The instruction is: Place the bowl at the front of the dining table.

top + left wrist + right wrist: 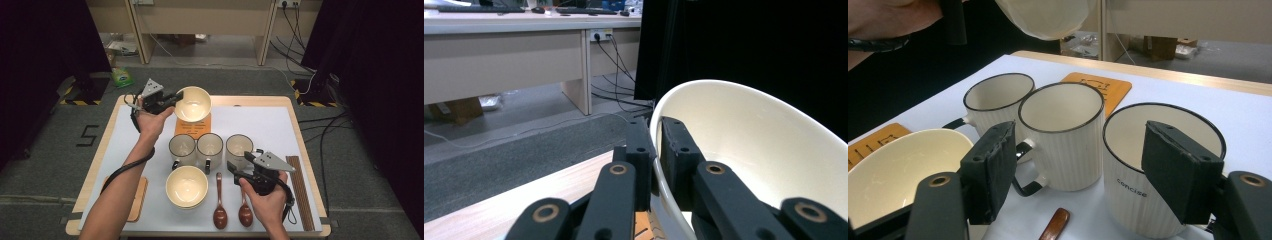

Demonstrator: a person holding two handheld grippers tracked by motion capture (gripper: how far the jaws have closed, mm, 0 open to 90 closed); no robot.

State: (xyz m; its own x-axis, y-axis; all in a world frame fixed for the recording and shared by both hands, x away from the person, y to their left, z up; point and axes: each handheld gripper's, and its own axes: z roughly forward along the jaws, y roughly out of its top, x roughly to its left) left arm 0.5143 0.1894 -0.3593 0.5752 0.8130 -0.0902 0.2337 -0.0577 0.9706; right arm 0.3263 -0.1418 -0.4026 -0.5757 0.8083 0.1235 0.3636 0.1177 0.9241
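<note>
Table [100,165] w/ white mat [270,125] (mugs [209,147], spoons [220,210]).

dim room, grey carpet, long desks at the back

the wooden table [100,150] with its pale mat [270,125] sits on grey carpet [45,165], and there's a white number 5 [88,135] marked on the floor to its left; black curtains [45,35] hang heavy on both sides, with yellow-and-black hazard tape [80,101] at their feet; across the back runs a beige desk [200,20], cables [295,30] trailing down from a wall socket [284,3] on the right, and a green packet [121,76] lies on the floor near the desk leg.
</note>
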